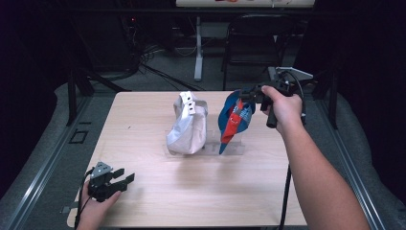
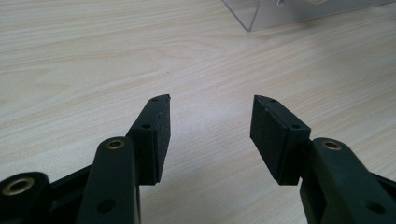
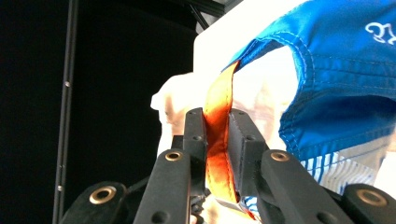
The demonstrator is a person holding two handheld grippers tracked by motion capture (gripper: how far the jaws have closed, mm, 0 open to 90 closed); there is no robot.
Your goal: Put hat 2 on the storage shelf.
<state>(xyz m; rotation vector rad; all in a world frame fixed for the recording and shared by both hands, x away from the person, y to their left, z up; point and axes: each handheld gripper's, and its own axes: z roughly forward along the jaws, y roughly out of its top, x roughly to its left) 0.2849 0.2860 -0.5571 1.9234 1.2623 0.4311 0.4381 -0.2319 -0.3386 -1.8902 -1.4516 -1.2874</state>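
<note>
A blue cap (image 1: 235,117) with an orange strap (image 1: 232,125) hangs over a clear stand (image 1: 234,147) at the middle right of the table. My right gripper (image 1: 247,94) holds it from the right at its top. In the right gripper view the jaws of that gripper (image 3: 217,140) are shut on the orange strap (image 3: 219,126), with blue cloth (image 3: 336,70) to the right. A white cap (image 1: 188,127) sits beside it on the left. My left gripper (image 1: 125,179) rests near the table's front left corner, and its jaws (image 2: 210,135) stand open over bare wood.
The wooden table (image 1: 158,196) has free room in front of the caps. A corner of the clear stand (image 2: 261,14) lies ahead of the left gripper. Behind the table stand a black chair (image 1: 253,43) and a white desk leg (image 1: 197,48).
</note>
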